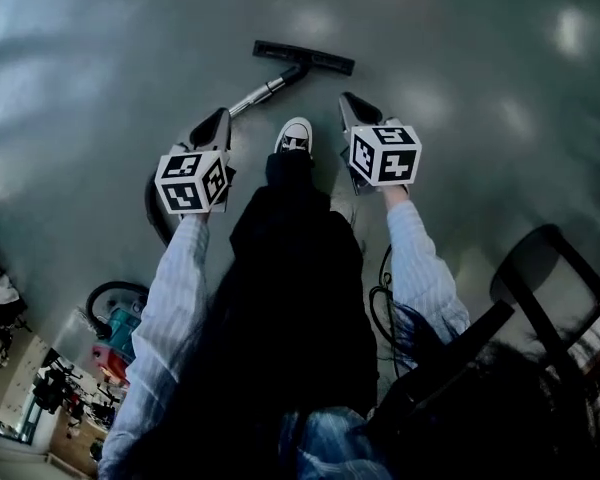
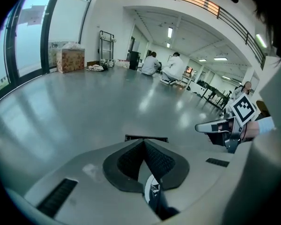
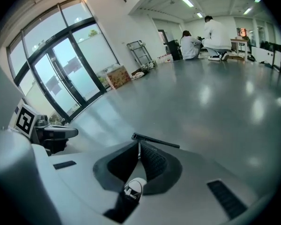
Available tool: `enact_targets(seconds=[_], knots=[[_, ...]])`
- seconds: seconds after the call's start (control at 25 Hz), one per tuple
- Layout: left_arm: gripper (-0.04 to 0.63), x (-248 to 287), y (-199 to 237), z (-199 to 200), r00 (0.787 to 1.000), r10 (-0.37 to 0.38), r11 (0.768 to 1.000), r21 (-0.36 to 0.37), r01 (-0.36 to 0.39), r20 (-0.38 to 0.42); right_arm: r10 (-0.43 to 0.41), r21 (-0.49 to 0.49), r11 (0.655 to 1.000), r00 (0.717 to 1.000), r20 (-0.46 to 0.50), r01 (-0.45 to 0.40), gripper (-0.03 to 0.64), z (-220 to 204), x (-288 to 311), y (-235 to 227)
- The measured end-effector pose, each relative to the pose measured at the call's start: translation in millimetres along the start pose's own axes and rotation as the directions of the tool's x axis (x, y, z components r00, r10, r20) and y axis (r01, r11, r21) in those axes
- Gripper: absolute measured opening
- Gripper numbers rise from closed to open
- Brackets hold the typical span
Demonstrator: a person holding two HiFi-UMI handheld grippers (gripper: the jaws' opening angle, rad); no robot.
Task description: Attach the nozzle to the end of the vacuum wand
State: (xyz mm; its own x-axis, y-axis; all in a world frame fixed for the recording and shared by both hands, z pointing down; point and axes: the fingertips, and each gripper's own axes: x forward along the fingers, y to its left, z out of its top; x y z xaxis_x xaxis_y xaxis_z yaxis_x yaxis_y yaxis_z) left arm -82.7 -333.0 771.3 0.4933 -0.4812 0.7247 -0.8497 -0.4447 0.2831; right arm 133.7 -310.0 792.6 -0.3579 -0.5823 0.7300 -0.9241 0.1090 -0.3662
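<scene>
The black floor nozzle [image 1: 303, 57] lies on the grey floor ahead of me, with the silver wand [image 1: 260, 94] running from it back toward my left side. My left gripper [image 1: 220, 119] hangs above the floor over the wand's near part, shut and empty. My right gripper [image 1: 348, 100] hovers right of the nozzle, also shut with nothing in it. Between them stands my white shoe [image 1: 294, 136]. In the left gripper view the shut jaws [image 2: 144, 145] point at the nozzle [image 2: 146, 138]. In the right gripper view the closed jaws [image 3: 139, 146] sit just below the nozzle [image 3: 155, 140].
A black hose [image 1: 155, 218] curves back to a teal vacuum body [image 1: 120, 318] at the lower left. A black chair [image 1: 540, 268] stands at the right and a cable [image 1: 380, 308] lies beside my leg. Far off are people in white [image 2: 173, 67] and a cardboard box [image 2: 70, 60].
</scene>
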Motion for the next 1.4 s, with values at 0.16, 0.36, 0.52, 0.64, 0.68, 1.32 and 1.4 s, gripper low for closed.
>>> enact_targets(seconds=[0.16, 0.36, 0.52, 0.64, 0.68, 1.32, 1.4], knots=[[0.005, -65, -20, 28, 1.0, 0.009, 0.999, -0.034, -0.008, 0.013, -0.001, 0.018, 1.0, 0.999, -0.047, 0.002, 0.02, 4, -67, 28], [0.005, -166, -37, 63, 0.999, 0.026, 0.997, -0.069, -0.024, 0.026, -0.011, 0.004, 1.0, 0.998, -0.066, 0.011, 0.02, 41, -155, 76], [0.005, -244, -71, 87, 0.999, 0.019, 0.997, -0.082, -0.015, 0.051, -0.015, -0.007, 1.0, 0.999, -0.03, 0.015, 0.02, 80, -232, 117], [0.005, -295, -113, 107, 0.994, -0.011, 0.996, -0.09, 0.021, 0.109, -0.01, -0.008, 1.0, 1.0, 0.012, 0.01, 0.02, 99, -295, 148], [0.005, -312, -129, 113, 0.991, -0.021, 0.995, -0.093, 0.034, 0.133, -0.01, -0.007, 1.0, 1.0, 0.025, 0.01, 0.02, 101, -316, 158], [0.005, -538, -284, 137, 0.905, -0.195, 0.963, -0.101, 0.249, 0.378, -0.035, 0.077, 0.997, 0.994, 0.104, 0.027, 0.02, 62, -520, 270], [0.006, -553, -284, 133, 0.9, -0.207, 0.961, -0.09, 0.26, 0.384, -0.038, 0.076, 0.997, 0.994, 0.1, 0.03, 0.02, 55, -524, 281]])
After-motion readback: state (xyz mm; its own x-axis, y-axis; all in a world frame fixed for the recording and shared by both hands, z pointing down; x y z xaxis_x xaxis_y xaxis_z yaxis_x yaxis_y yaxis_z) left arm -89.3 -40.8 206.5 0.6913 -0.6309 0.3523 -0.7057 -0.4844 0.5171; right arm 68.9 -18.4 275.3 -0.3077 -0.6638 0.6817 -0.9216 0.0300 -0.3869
